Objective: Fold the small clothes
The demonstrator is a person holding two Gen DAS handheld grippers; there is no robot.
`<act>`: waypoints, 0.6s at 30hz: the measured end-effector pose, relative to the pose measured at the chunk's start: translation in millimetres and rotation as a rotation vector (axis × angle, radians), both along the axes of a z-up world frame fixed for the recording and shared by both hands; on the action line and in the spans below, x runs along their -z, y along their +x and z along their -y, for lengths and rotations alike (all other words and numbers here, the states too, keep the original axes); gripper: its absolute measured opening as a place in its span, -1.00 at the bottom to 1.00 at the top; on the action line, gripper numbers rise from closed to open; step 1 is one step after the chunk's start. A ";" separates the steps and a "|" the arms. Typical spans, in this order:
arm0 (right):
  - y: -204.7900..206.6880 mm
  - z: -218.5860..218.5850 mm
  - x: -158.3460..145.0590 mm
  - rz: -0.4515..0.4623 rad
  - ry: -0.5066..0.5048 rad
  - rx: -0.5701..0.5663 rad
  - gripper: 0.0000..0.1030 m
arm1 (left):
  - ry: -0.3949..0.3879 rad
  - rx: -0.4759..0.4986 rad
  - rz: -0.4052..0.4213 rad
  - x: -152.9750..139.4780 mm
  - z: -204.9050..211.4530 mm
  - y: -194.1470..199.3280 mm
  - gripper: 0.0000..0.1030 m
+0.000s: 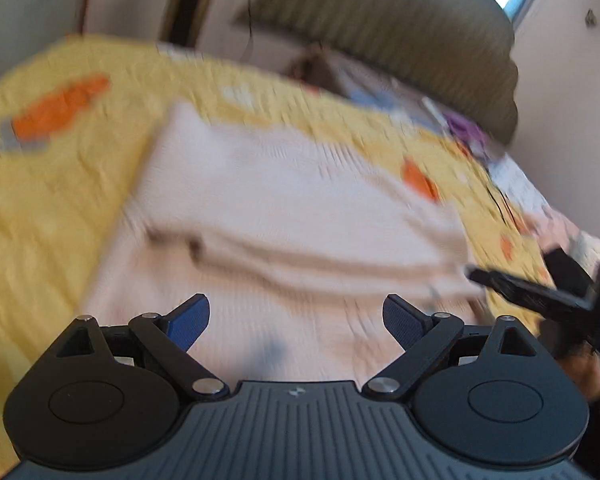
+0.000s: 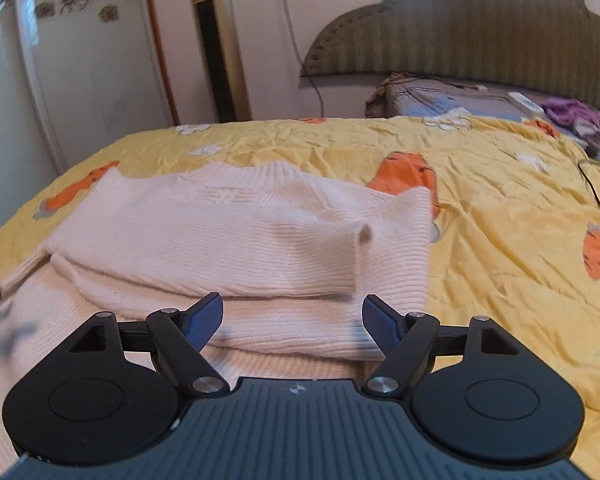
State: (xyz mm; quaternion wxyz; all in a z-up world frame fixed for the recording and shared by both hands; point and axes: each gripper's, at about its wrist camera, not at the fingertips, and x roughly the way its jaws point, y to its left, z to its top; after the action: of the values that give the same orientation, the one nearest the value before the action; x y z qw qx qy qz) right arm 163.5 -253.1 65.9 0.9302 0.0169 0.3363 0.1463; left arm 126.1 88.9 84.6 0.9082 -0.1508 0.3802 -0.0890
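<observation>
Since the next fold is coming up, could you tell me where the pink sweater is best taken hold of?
Take the pink sweater by its bottom hem, the near edge, coming in low from the front. Both sleeves already lie folded across the body, cuff on top, so lifting the hem carries it toward the collar.

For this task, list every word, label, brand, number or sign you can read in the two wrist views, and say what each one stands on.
No readable words or numbers in either view.
Left tongs body: small round emblem, no letters.
Right tongs body: the same emblem.
Gold tower fan: dark top panel, too small to read.
</observation>
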 end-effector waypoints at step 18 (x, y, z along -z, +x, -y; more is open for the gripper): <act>119.4 9.1 30.1 -0.167 0.070 0.115 0.45 | 0.179 -0.122 -0.089 63.2 -23.3 192.9 -0.44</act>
State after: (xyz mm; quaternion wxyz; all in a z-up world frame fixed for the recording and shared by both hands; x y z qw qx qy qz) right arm 282.9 -262.2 35.8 0.9047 0.0809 0.4056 0.1026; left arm 318.9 112.2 21.4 0.9041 -0.0958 0.4165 0.0077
